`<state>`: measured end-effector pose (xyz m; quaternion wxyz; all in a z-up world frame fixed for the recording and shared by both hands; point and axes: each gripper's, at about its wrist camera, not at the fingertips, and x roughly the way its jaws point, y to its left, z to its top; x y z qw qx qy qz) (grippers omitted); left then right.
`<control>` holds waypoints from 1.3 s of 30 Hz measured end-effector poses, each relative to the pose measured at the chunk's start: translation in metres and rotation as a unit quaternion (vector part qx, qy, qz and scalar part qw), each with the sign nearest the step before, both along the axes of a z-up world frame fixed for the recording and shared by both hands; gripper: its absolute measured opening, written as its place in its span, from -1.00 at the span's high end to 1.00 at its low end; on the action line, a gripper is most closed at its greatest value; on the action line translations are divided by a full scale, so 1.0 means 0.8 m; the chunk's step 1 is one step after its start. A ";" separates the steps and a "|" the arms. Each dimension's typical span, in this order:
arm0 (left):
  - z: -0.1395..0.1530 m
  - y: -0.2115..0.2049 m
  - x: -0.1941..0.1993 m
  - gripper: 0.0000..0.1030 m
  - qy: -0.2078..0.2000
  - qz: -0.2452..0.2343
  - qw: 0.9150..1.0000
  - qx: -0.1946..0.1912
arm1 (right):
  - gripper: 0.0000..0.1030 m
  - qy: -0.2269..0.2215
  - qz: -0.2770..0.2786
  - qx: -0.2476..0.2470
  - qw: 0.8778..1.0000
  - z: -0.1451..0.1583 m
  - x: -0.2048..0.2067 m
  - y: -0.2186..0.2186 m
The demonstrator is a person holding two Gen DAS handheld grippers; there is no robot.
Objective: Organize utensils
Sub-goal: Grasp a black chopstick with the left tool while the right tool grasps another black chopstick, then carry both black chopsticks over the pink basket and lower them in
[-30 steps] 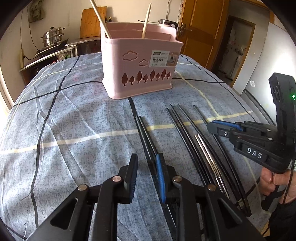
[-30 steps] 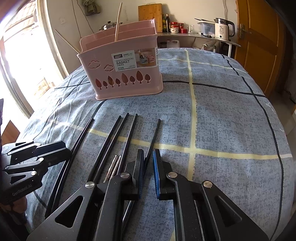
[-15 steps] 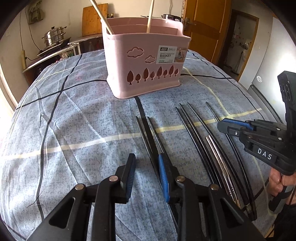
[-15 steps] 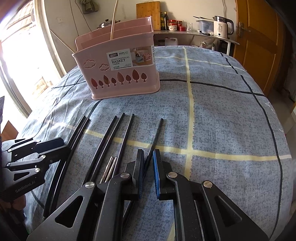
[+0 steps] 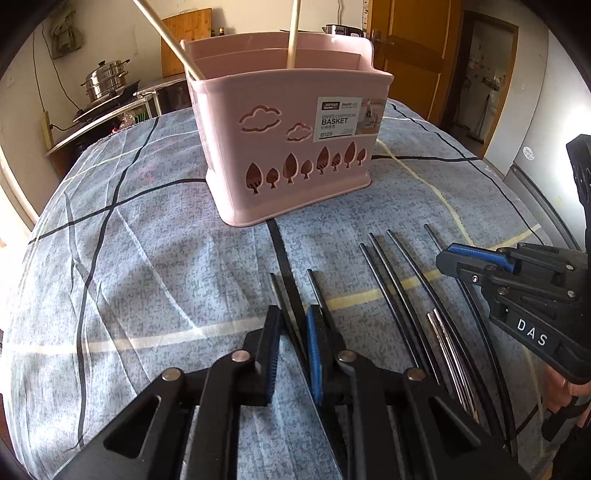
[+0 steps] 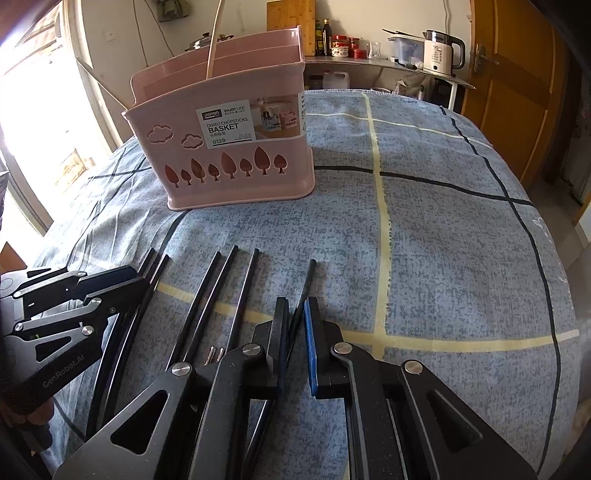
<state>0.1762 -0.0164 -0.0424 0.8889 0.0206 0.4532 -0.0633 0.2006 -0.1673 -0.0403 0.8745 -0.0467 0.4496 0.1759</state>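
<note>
A pink divided basket (image 5: 288, 166) stands on the table and holds two pale wooden chopsticks (image 5: 291, 33). Several black chopsticks (image 5: 391, 280) and a metal pair (image 5: 447, 350) lie in a row in front of it. My left gripper (image 5: 293, 332) is closing its jaws on the leftmost black chopstick (image 5: 280, 295), which runs between the pads. A second one lies under the blue pad. My right gripper (image 6: 295, 325) is shut on the rightmost black chopstick (image 6: 308, 280). In the left wrist view the right gripper (image 5: 448, 262) hovers low over the row. The left gripper (image 6: 140, 277) also shows at the right wrist view's left edge.
A blue plaid cloth (image 6: 424, 240) covers the table, which drops away at the right. Behind it are a counter with a steamer pot (image 5: 107, 77), a kettle (image 6: 441, 51) and bottles. A wooden door (image 6: 517, 92) stands at the far right.
My left gripper has slid forward toward the basket, and its jaws have narrowed around the black chopstick. The right gripper has kept its grip and hardly moved.
</note>
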 end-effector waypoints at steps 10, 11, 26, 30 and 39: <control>0.040 0.002 -0.027 0.87 -0.031 -0.019 0.999 -0.036 | 0.86 -0.035 0.013 0.032 0.999 0.040 -0.028 -0.005; 0.048 0.004 -0.030 0.87 -0.039 -0.021 0.998 -0.039 | 0.87 -0.041 0.015 0.037 0.998 0.047 -0.031 -0.005; 0.161 0.042 -0.045 0.89 -0.150 -0.022 0.986 -0.070 | 0.90 -0.134 0.021 0.063 0.989 0.140 -0.038 -0.007; 0.180 0.048 -0.045 0.90 -0.169 -0.022 0.983 -0.069 | 0.90 -0.157 0.021 0.065 0.985 0.162 -0.040 -0.009; 0.209 0.050 -0.044 0.90 -0.201 -0.028 0.977 -0.070 | 0.91 -0.196 0.023 0.068 0.978 0.195 -0.043 -0.010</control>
